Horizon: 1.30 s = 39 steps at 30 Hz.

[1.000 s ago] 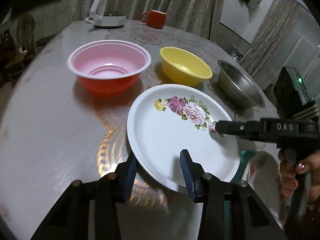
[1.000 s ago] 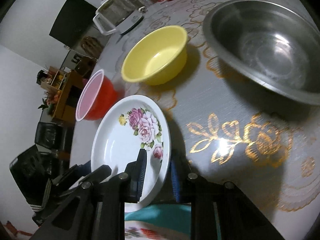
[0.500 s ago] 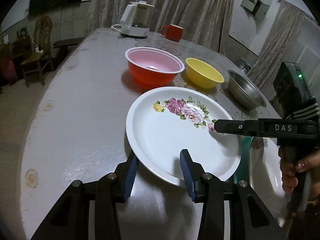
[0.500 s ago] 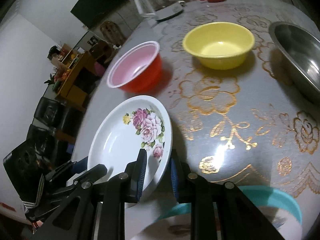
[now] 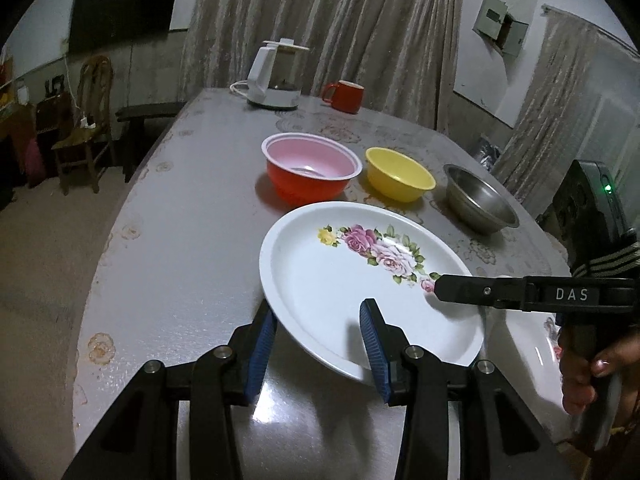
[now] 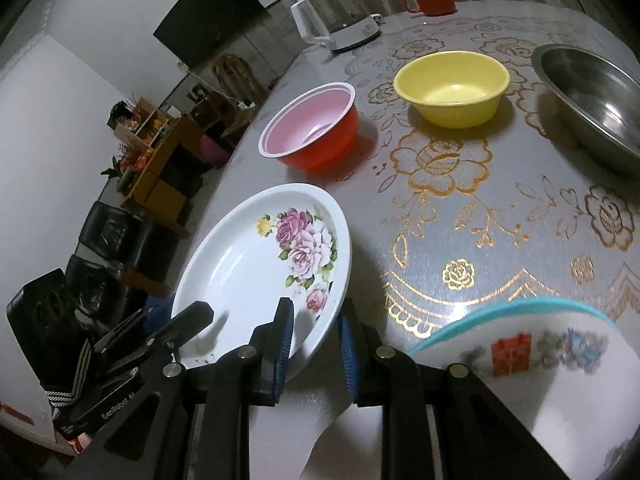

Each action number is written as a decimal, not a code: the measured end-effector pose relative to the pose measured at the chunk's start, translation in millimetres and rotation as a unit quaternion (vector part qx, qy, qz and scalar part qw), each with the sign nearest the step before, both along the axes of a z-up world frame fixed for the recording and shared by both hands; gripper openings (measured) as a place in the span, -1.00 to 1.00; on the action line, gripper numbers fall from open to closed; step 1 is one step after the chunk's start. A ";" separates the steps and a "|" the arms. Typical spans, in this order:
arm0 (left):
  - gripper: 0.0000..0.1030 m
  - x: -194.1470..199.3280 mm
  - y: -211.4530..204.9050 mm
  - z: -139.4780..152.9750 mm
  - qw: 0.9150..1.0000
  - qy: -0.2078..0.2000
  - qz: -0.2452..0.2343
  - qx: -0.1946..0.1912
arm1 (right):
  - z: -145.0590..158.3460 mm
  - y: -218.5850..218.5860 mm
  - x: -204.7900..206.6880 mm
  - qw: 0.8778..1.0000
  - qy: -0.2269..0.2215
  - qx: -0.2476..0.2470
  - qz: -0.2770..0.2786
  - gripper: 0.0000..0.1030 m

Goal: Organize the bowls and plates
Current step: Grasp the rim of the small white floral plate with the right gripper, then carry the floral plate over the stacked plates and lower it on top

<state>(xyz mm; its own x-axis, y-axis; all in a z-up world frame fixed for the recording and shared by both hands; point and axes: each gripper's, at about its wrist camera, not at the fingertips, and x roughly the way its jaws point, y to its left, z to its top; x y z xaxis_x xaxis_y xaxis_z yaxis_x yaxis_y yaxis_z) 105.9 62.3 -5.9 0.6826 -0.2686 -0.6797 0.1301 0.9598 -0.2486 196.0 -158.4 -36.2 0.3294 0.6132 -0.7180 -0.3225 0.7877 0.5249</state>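
A white plate with pink roses (image 5: 340,280) (image 6: 256,272) hangs above the table, held by both grippers. My left gripper (image 5: 318,344) pinches its near rim; its fingers stand wide, one above and one below the plate. My right gripper (image 6: 314,344) is shut on the plate's right rim, and it shows as a black arm in the left wrist view (image 5: 436,292). A red bowl with pink inside (image 5: 312,172) (image 6: 312,128), a yellow bowl (image 5: 400,174) (image 6: 452,86) and a steel bowl (image 5: 478,204) (image 6: 592,96) stand in a row beyond.
A teal-rimmed patterned plate (image 6: 520,352) lies on the table at the near right, below my right gripper. A white kettle (image 5: 274,76) and a red mug (image 5: 346,96) stand at the far end. The table edge (image 5: 112,248) drops off left.
The rose plate has been lifted up and drawn back toward me by both grippers. The bowls now look farther away and the teal-rimmed plate shows more below.
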 end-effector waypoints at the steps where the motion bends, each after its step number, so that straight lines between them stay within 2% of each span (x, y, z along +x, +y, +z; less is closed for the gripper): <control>1: -0.16 -2.2 -1.1 1.5 1.000 -0.002 -0.002 -0.001 | 1.3 -3.6 -2.8 1.000 -0.002 0.005 -0.004 -0.58; 14: -0.16 -25.5 -34.3 16.7 0.999 -0.025 -0.046 0.004 | 8.4 -36.0 -37.8 0.998 -0.010 0.044 -0.051 -0.57; 24: -0.16 -38.3 -59.0 26.1 0.996 -0.037 -0.078 0.001 | 15.9 -65.3 -63.2 0.995 -0.023 0.056 -0.078 -0.57; 39: -0.16 -53.3 -117.4 23.9 0.989 -0.026 -0.148 0.001 | 13.4 -124.4 -107.6 0.988 -0.020 0.059 -0.139 -0.55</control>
